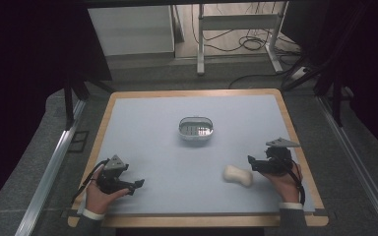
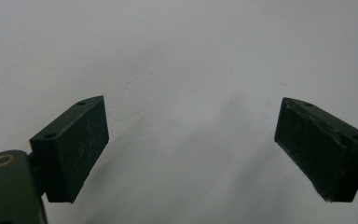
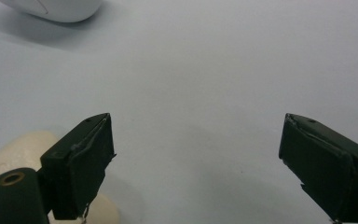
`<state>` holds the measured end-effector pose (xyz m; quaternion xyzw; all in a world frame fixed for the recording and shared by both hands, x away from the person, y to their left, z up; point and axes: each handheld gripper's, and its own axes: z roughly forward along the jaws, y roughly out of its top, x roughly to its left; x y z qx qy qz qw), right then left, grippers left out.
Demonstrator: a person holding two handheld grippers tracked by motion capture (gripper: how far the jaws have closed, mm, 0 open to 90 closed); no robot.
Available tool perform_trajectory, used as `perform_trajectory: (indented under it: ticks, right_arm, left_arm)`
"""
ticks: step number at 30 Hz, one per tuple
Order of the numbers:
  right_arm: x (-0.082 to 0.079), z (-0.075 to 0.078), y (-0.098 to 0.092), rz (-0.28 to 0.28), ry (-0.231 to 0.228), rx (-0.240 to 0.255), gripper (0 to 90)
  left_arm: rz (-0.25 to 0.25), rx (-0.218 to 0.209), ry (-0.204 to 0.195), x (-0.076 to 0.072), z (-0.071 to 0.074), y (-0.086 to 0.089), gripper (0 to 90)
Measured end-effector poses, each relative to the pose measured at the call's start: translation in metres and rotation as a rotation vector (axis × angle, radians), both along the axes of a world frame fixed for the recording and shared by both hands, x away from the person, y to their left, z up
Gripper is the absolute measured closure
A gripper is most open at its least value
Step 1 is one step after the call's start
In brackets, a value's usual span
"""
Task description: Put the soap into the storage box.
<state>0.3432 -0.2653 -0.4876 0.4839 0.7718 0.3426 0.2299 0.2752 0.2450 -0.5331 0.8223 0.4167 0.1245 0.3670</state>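
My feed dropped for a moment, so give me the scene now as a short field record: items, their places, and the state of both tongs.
surface: pale blue mat on a wood-edged table
basket: small white basket, mid-mat, upright
soap-like piece: cream, waisted lump, lying near the right tongs, apart from the basket
left tongs: open, nothing between the jaws, low over bare mat
right tongs: open, nothing between the jaws, cream piece just beside one jaw

Soap bar (image 1: 238,175) lies on the bench (image 1: 152,132), just beside the right tool (image 1: 252,163), on its inner side, clear of the jaws. Basket (image 1: 195,129) sits mid-bench, ahead of both tools. Left tool (image 1: 137,185) rests at the near left corner, well apart from the soap bar.
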Motion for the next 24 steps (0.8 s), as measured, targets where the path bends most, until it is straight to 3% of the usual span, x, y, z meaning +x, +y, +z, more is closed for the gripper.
perform_trajectory:
  ticks: [9, 17, 24]
  right_arm:
    - [-0.0011, 0.0010, -0.0017, 0.002, 0.007, 0.050, 11.0]
    - [0.0000, -0.0030, -0.0063, -0.015, 0.009, 0.012, 11.2]
    - [-0.0012, -0.0018, -0.0076, -0.007, -0.001, 0.015, 12.0]
  left_arm:
    - [-0.005, -0.009, 0.002, 0.0001, -0.0006, -0.0001, 10.3]
    - [0.000, 0.002, 0.017, 0.0006, -0.0014, -0.0007, 10.3]
    - [-0.010, -0.016, 0.027, 0.0002, -0.0023, -0.0040, 10.3]
